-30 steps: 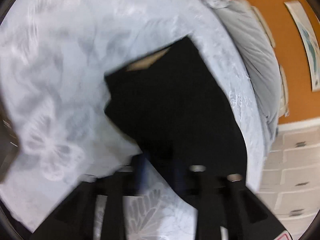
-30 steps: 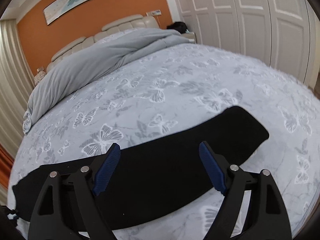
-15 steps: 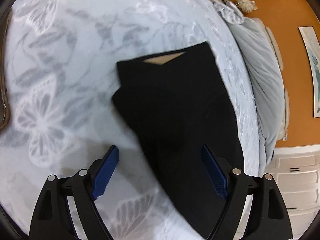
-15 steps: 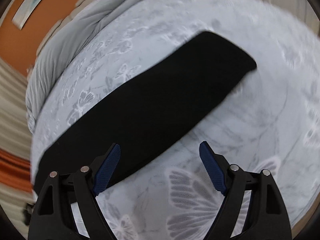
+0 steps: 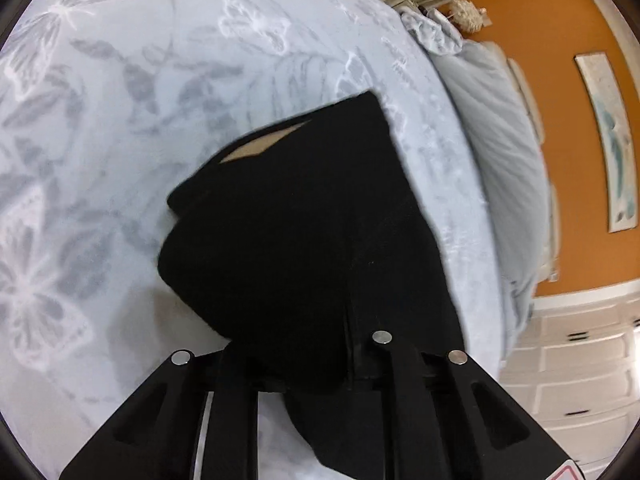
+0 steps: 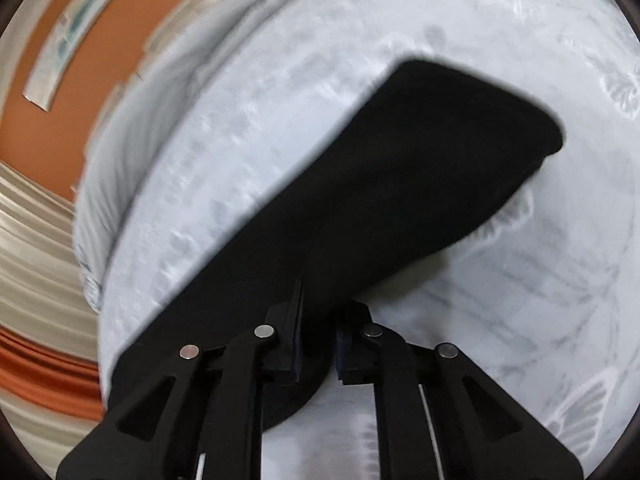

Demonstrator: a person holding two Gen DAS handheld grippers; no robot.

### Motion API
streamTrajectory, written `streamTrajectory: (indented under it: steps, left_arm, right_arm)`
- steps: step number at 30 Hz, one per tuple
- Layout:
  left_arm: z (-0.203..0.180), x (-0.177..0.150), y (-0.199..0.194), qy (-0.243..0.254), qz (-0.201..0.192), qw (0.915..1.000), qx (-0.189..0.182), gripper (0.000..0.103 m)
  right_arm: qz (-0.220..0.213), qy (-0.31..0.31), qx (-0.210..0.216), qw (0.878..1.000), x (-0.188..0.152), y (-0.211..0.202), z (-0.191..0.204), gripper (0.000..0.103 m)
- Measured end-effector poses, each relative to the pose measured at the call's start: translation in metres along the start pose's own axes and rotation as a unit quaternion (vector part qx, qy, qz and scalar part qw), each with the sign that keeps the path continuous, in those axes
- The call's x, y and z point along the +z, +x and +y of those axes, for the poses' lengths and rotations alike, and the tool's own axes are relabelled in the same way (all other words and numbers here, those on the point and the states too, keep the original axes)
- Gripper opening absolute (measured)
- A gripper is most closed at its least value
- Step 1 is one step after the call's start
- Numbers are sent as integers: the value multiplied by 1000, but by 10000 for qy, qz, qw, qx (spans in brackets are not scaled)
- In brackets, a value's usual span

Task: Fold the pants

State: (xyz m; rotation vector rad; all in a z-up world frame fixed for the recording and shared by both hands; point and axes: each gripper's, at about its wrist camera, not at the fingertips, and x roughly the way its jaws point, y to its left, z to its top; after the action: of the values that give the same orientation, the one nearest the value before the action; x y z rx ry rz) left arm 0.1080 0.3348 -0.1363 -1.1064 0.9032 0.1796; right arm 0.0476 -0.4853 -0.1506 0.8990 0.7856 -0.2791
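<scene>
Both hand-held grippers, left [image 5: 316, 364] and right [image 6: 318, 344], are closing on the pants [image 6: 400, 184], fabric pinched between their jaws. Lying on the bed [image 6: 520, 300], the soft, light cloth is likely sagging when lifted, so edge grips suit it.

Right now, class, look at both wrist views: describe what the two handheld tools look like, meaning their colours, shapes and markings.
Both are matte black plastic. The left tool has angular arms with triangular cut-outs, round silver pivot pins, and a red-edged label corner at the frame's bottom right. The right tool has the same build, with dark blue pads just visible on its fingers. No hand, sleeve or cable shows.
</scene>
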Motion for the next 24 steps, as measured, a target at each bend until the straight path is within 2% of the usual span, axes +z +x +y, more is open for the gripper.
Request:
streamTrajectory:
  steps: [3,6,7,8,10,11,12,13,15,16,17,19,20,21,22,23,24]
  left_arm:
    - [-17,0,-30,383,61,9988,-283,13]
    - [-20,-6,-50,717,190,9967,-325,13]
    - [-18,-7,-50,795,202,9965,-152,13]
    - [-10,-7,-45,807,254,9963,175,13]
    - [11,-2,-27,503,599,9953,569,14]
    - [26,0,-18,164,813,9952,521,14]
    - [33,2,-16,-14,866,9954,397,14]
    - [32,4,-19,-6,867,9958,293,14]
    - [21,3,-23,294,769,9961,321,15]
    - [15,0,-24,458,705,9956,406,15]
    - [10,-3,-24,578,638,9948,542,15]
    - [8,-7,-19,591,599,9937,735,16]
    - [9,-8,-17,545,596,9937,780,16]
    - [9,-9,-16,486,586,9940,783,16]
    - [11,-10,-17,440,559,9946,752,16]
    - [11,-10,-19,441,498,9953,706,16]
    - [9,-11,-22,470,457,9956,675,16]
  right_arm:
    - [-394,-461,580,9965,-1,-57,29,10]
    - [-415,-876,464,9942,-10,-81,34,10]
    - [-261,-822,250,9960,-12,-76,22,10]
    - [-117,-727,107,9972,-12,-69,13,10]
    - [476,-346,-222,9980,-15,-44,-19,10]
    - [645,-263,-233,9973,-18,-36,-25,11]
    - [767,-245,-225,9965,-20,-30,-30,11]
    - [749,-264,-136,9968,-20,-31,-30,14]
    - [768,-181,119,9968,-14,-32,-30,19]
    - [776,-93,211,9967,-12,-32,-32,27]
    - [774,22,314,9965,-9,-29,-34,41]
    - [786,286,603,9947,-2,-18,-40,52]
    - [806,411,785,9928,4,-11,-42,43]
    - [741,505,928,9916,5,-8,-43,27]
    - [502,471,879,9937,8,-12,-40,11]
    - [252,304,856,9956,11,-21,-31,11]
    - [-186,-8,947,9953,15,-43,-13,11]
